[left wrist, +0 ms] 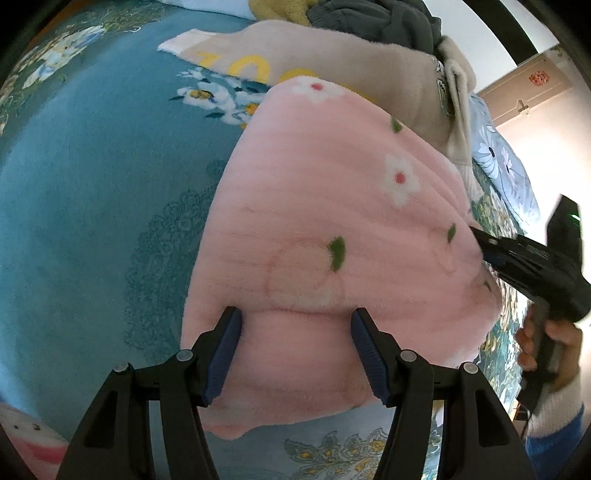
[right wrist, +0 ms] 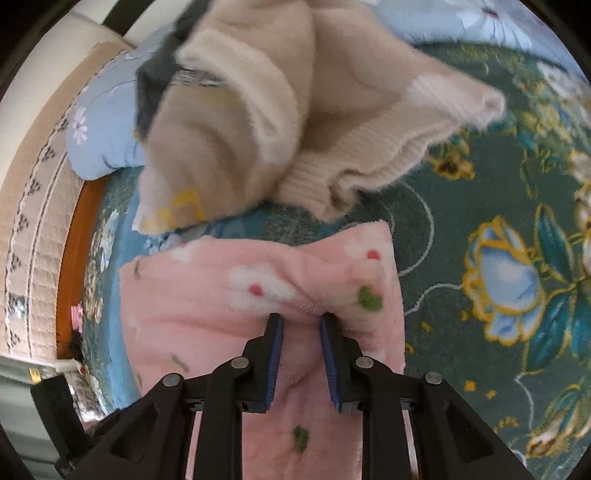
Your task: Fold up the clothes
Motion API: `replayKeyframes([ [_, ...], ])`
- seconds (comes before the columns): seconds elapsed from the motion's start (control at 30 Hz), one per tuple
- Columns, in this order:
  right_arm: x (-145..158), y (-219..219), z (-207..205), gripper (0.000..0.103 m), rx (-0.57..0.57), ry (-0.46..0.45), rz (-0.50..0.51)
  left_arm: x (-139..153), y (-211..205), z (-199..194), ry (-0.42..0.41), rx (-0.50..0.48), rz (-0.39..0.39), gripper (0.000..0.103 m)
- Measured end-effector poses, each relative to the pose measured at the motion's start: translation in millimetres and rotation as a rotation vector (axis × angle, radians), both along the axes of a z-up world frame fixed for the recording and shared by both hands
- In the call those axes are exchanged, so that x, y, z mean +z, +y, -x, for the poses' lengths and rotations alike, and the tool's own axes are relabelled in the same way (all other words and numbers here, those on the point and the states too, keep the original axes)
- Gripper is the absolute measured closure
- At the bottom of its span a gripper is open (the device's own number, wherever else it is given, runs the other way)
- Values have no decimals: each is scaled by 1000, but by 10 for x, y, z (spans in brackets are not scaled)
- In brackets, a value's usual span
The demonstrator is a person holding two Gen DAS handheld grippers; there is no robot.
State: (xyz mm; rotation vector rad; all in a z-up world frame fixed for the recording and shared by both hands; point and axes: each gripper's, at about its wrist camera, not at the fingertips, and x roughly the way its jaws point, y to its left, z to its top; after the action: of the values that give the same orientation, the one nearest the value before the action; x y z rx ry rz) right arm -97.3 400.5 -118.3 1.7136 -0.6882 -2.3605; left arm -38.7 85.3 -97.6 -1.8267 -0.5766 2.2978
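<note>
A pink fleece garment (left wrist: 332, 206) with white flowers and green leaves lies folded on the bed. My left gripper (left wrist: 295, 325) straddles its near edge, jaws wide, with a thick fold of the pink fleece filling the gap between the blue pads. My right gripper (right wrist: 300, 321) has its jaws narrow and pinches a puckered ridge of the same pink garment (right wrist: 221, 306) near its far right corner. In the left wrist view, the right gripper (left wrist: 487, 243) bites the garment's right edge, with a hand (left wrist: 546, 343) on its grip.
A beige fluffy sweater (right wrist: 258, 110) with yellow lettering lies crumpled just beyond the pink garment, a dark grey garment (left wrist: 384, 18) on top of it. The teal floral bedspread (left wrist: 92, 203) lies around them. A blue floral pillow (right wrist: 99, 140) sits at the far left by the wooden bed edge (right wrist: 70, 266).
</note>
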Motion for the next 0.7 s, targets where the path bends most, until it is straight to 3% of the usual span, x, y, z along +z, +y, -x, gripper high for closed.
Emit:
replayKeyframes([
  [0.2, 327, -161, -620, 76, 67, 86, -29, -51, 17, 52, -7, 6, 0, 40],
  [0.27, 272, -223, -766, 73, 89, 75, -68, -64, 28, 67, -9, 4, 2, 40],
  [0.43, -32, -170, -874, 73, 51, 21, -45, -99, 50, 106, -16, -1, -3, 40],
  [0.7, -80, -162, -826, 73, 42, 4, -43, -118, 90, 171, -5, -2, -4, 40],
])
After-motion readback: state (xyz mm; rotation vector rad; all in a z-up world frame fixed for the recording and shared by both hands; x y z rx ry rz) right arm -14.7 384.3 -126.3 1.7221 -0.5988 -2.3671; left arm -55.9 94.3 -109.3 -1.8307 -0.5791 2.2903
